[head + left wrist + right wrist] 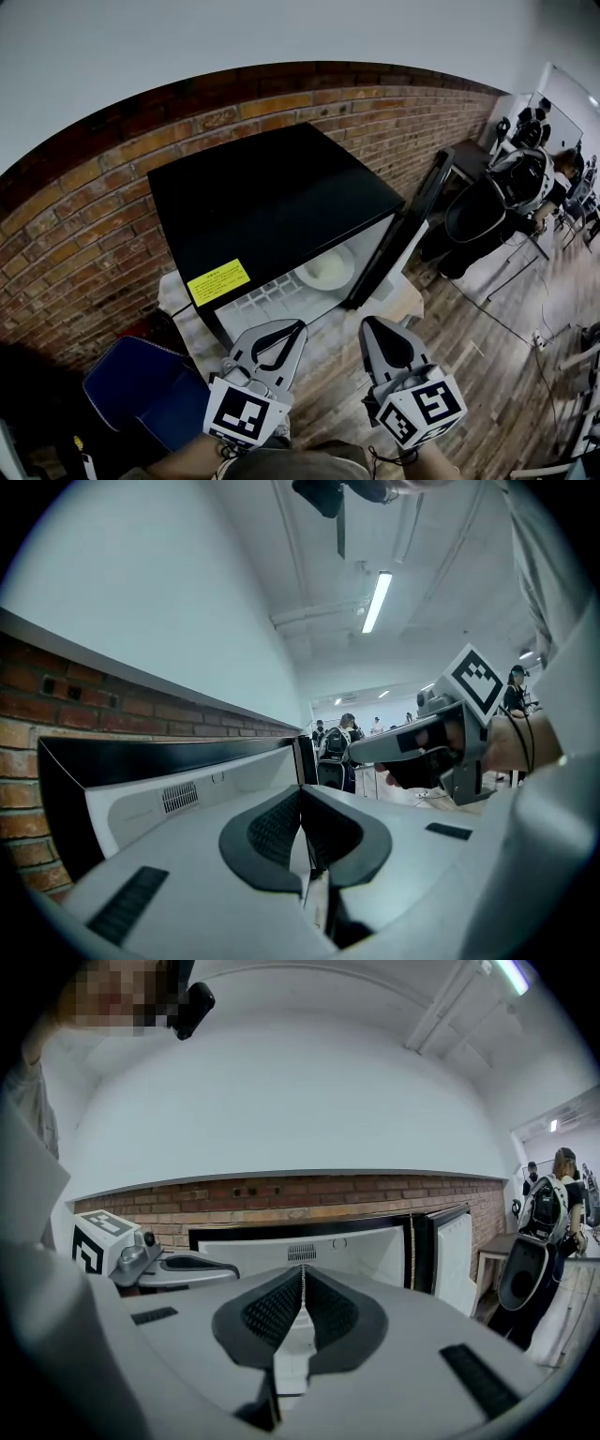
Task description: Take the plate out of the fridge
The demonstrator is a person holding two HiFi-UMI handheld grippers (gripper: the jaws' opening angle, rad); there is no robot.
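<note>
I'm on the approach: left gripper (pixel 298 326) and right gripper (pixel 372 323) both clenched, empty; plate (pixel 325 270) just ahead inside the open fridge (pixel 272 197); next, unclench and reach in

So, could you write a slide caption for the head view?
Left gripper and right gripper, both shut, face the open fridge with a white plate inside.

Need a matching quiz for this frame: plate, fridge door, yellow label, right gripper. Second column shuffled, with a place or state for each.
Things:
1. plate
2. fridge door
3. yellow label
4. right gripper

Place or state:
A. shut, nothing between the jaws
B. swung open
C. inside the fridge
D. at the front edge of the fridge's top

Pairs: 1-C, 2-B, 3-D, 4-A
</note>
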